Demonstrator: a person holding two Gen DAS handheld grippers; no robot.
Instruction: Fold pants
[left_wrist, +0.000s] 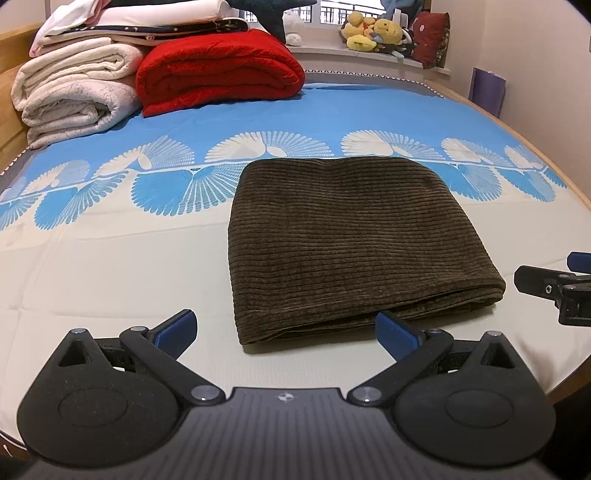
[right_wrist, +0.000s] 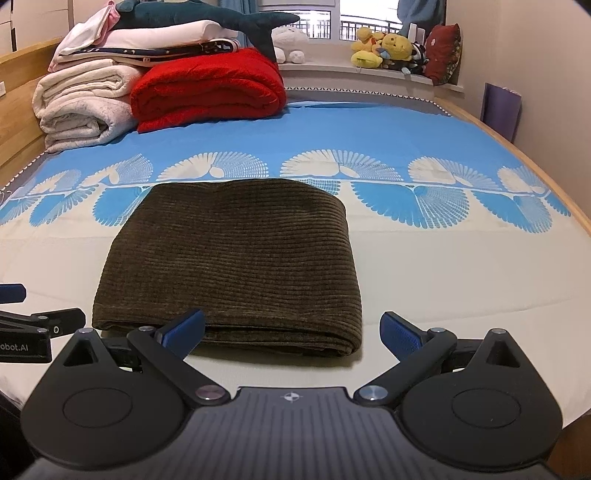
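Dark brown corduroy pants (left_wrist: 351, 243) lie folded into a flat rectangle on the bed, also in the right wrist view (right_wrist: 236, 258). My left gripper (left_wrist: 286, 332) is open and empty, just in front of the bundle's near left corner. My right gripper (right_wrist: 293, 334) is open and empty, just in front of the near right corner. Each gripper shows at the edge of the other's view: the right one (left_wrist: 554, 288), the left one (right_wrist: 33, 332). Neither touches the pants.
The bed sheet (left_wrist: 110, 266) is cream with a blue patterned far half. A red blanket (left_wrist: 218, 70) and stacked white blankets (left_wrist: 70, 99) sit at the far left. Plush toys (right_wrist: 388, 50) line the window sill. The wooden bed edge (right_wrist: 554, 192) runs along the right.
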